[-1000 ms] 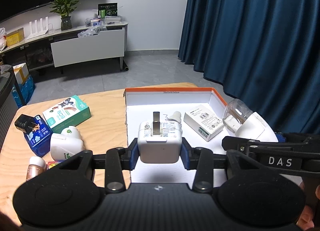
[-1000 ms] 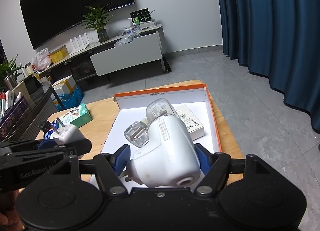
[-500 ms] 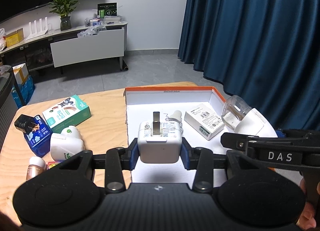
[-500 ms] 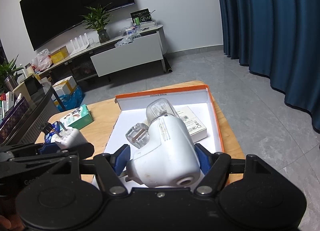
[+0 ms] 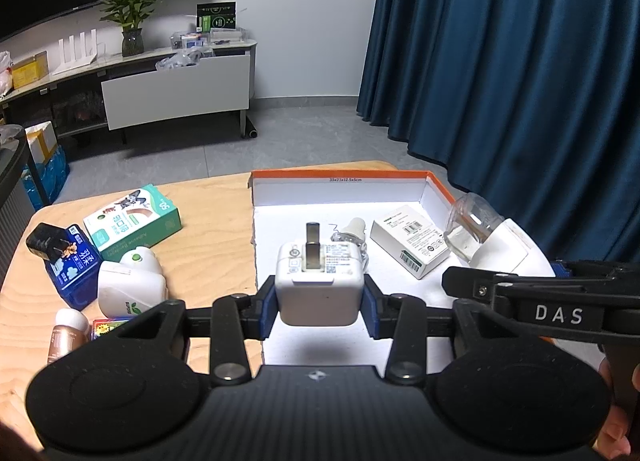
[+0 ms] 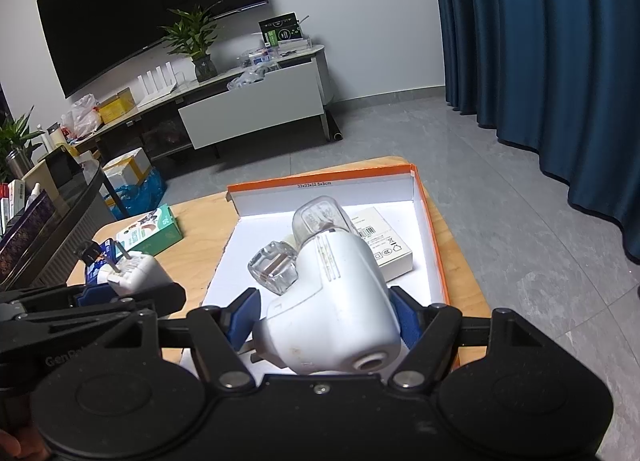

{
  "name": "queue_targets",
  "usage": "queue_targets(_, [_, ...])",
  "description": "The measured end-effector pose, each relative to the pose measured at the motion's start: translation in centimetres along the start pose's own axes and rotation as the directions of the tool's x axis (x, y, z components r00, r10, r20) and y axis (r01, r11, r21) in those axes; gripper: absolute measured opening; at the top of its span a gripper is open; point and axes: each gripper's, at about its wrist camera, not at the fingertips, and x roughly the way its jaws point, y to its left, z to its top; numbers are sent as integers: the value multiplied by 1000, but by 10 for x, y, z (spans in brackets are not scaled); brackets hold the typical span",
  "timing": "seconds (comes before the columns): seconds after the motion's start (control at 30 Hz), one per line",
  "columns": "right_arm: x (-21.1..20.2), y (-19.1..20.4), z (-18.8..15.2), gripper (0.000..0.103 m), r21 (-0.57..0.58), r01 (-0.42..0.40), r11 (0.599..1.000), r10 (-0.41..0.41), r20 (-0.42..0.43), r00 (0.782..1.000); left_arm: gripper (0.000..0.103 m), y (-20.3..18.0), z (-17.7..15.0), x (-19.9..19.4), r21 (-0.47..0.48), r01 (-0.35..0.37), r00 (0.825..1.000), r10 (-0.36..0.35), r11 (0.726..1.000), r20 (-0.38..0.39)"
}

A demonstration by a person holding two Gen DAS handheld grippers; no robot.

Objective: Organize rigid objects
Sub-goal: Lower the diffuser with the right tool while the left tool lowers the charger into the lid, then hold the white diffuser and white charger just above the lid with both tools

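My left gripper (image 5: 319, 307) is shut on a white charger plug (image 5: 319, 285), prongs pointing up, held above the near left part of the orange-rimmed white box (image 5: 340, 193). My right gripper (image 6: 324, 319) is shut on a white plug-in repellent device (image 6: 336, 301) with a clear bottle at its far end, over the box's near side (image 6: 320, 197). That device also shows at the right of the left wrist view (image 5: 504, 249). In the box lie a white carton (image 5: 408, 245) and a small clear bottle (image 5: 352, 233).
On the wooden table (image 5: 208, 213) left of the box lie a green carton (image 5: 132, 227), a blue pack (image 5: 76, 273) with a black adapter (image 5: 46, 239) on it, another white repellent device (image 5: 130, 285) and a copper bottle (image 5: 66, 335). Blue curtain hangs at the right.
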Motion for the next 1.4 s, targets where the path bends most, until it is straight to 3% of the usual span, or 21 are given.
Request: queue_targets(1.4, [8, 1, 0, 84, -6, -5, 1000, 5, -13, 1000, 43, 2, -1, 3, -21, -4, 1000, 4, 1000, -4])
